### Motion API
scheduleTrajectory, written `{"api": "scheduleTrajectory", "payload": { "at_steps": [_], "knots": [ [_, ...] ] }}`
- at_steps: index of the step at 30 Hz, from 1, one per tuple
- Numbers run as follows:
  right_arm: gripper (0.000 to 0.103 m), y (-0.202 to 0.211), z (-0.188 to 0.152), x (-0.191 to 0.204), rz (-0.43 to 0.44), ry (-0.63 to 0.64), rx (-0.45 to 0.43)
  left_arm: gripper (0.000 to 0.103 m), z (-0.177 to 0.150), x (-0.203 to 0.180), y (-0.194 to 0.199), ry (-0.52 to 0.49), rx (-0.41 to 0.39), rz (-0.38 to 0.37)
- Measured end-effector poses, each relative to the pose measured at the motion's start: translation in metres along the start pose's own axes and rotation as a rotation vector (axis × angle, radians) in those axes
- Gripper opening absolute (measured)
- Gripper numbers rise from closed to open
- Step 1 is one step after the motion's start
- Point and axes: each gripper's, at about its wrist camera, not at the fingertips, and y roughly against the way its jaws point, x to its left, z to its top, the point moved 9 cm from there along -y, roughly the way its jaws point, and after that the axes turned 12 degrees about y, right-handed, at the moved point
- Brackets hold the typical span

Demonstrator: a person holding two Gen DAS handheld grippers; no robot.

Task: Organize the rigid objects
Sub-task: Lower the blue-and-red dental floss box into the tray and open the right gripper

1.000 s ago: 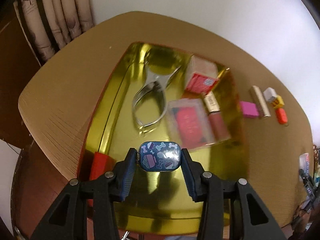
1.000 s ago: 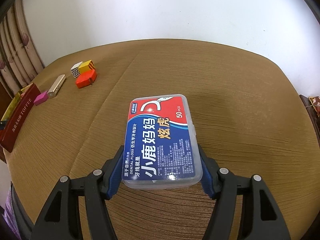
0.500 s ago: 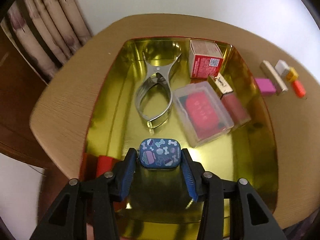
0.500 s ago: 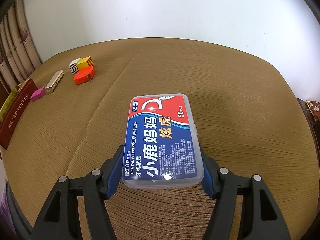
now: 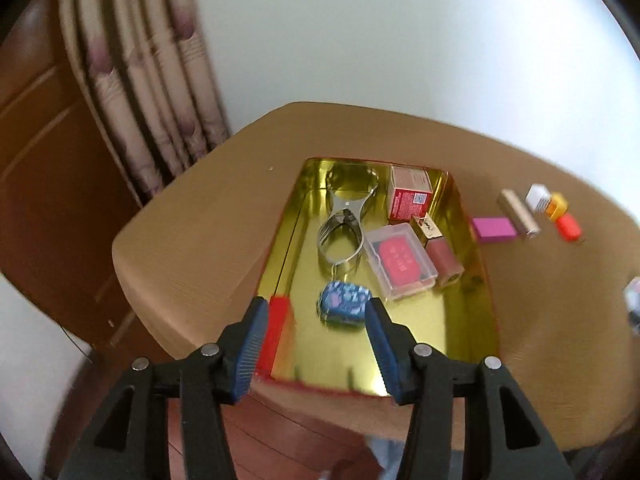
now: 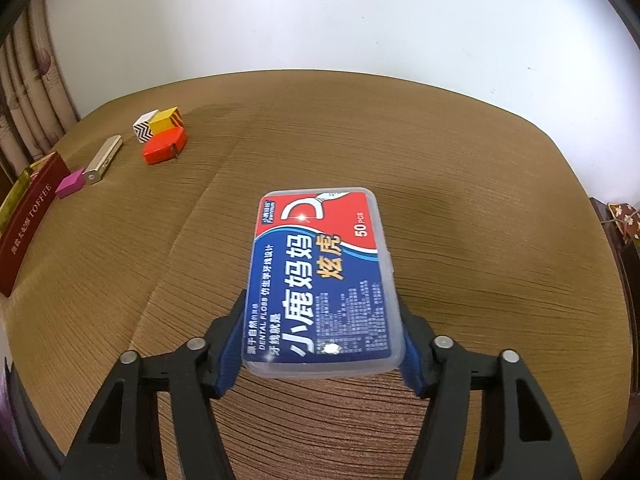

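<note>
Dropped small blue patterned case (image 5: 344, 307) into gold tin tray (image 5: 472, 320); left gripper (image 5: 312, 344) fingers opening, empty. Right gripper (image 6: 320, 344) fingers closing on clear dental floss box (image 6: 320, 276), next in.

Gold-lined rectangular metal tin (image 5: 472, 280) with red outer wall holds a small rounded case (image 5: 344, 307) patterned blue with pale shapes and a red carton (image 5: 408, 196); the clear plastic dental floss box (image 6: 320, 280) carries a blue-and-red label with white and yellow lettering
</note>
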Motion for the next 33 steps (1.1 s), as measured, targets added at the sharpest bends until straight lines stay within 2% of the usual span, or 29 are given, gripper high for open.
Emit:
{"api": "scheduleTrajectory", "payload": {
  "at_steps": [3, 7, 10, 12, 15, 19, 24, 26, 29, 33],
  "knots": [
    [0.058, 0.001, 0.001, -0.001, 0.017, -0.020, 0.015, 0.053, -0.007, 0.013, 0.016, 0.047, 0.016, -0.031],
    [0.058, 0.008, 0.001, 0.004, 0.073, -0.073, 0.027, 0.053, -0.022, 0.031, 0.024, 0.065, 0.035, -0.009],
    [0.058, 0.024, 0.014, 0.022, 0.139, -0.092, 0.002, 0.053, -0.030, 0.044, 0.022, 0.093, 0.054, -0.006],
    [0.058, 0.041, 0.034, 0.049, 0.194, -0.068, -0.027, 0.053, -0.031, 0.053, 0.022, 0.122, 0.053, -0.004],
    [0.058, 0.068, 0.072, 0.103, 0.287, 0.006, -0.076, 0.053, -0.030, 0.062, 0.017, 0.176, 0.061, -0.023],
    [0.058, 0.089, 0.123, 0.199, 0.447, 0.112, -0.107, 0.053, -0.031, 0.070, 0.010, 0.227, 0.096, -0.057],
    [0.058, 0.079, 0.168, 0.325, 0.613, 0.210, -0.077, 0.053, -0.033, 0.074, 0.004, 0.272, 0.136, -0.095],
    [0.058, 0.063, 0.182, 0.372, 0.631, 0.253, -0.050, 0.053, -0.033, 0.074, 0.003, 0.289, 0.145, -0.115],
    [0.058, 0.036, 0.190, 0.418, 0.631, 0.280, 0.001, 0.053, -0.032, 0.076, 0.001, 0.297, 0.149, -0.117],
    [0.058, 0.007, 0.199, 0.452, 0.595, 0.299, 0.039, 0.053, -0.031, 0.079, -0.003, 0.306, 0.155, -0.133]
  ]
}}
